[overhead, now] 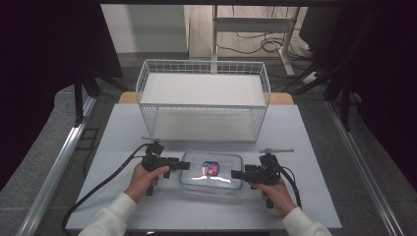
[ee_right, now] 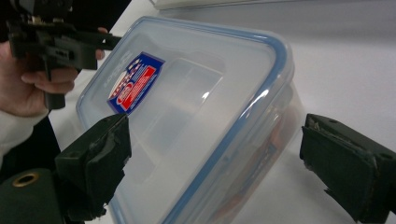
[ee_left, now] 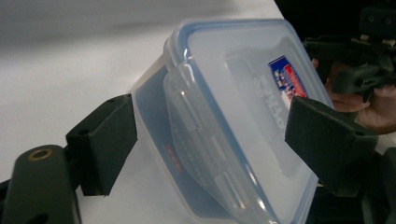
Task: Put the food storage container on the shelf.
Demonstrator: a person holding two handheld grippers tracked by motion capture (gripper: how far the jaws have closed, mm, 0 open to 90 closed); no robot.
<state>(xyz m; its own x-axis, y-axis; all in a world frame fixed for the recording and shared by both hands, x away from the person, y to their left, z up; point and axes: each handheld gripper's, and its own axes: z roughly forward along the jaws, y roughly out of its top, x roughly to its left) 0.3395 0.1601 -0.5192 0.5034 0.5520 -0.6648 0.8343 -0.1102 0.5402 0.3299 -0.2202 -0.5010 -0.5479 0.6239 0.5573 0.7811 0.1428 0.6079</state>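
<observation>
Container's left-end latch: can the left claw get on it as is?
Probably yes. The left claw is open, its jaws either side of the container end, with the latch flap between them and nothing in the way.

Container (overhead: 211, 172) on table (overhead: 123, 128) — wire rack (overhead: 203, 98) behind it.

Look to 12 o'clock on the white table (overhead: 295, 132): a white wire basket (overhead: 204, 123) stands there upright, with a pale flat board inside it. Just behind the basket, at 11 and 1 o'clock, the corners of a wooden board (overhead: 129, 97) peek out from under it. Past the table's far edge, at 12 to 1 o'clock, you see a white desk frame (overhead: 255, 24) on the floor, with dark cables (overhead: 268, 45) looped beside its leg. Metal rails (overhead: 54, 172) run along the floor at 9 and 3 o'clock, and black curtains (overhead: 44, 49) hang at 10 and 2 o'clock.
</observation>
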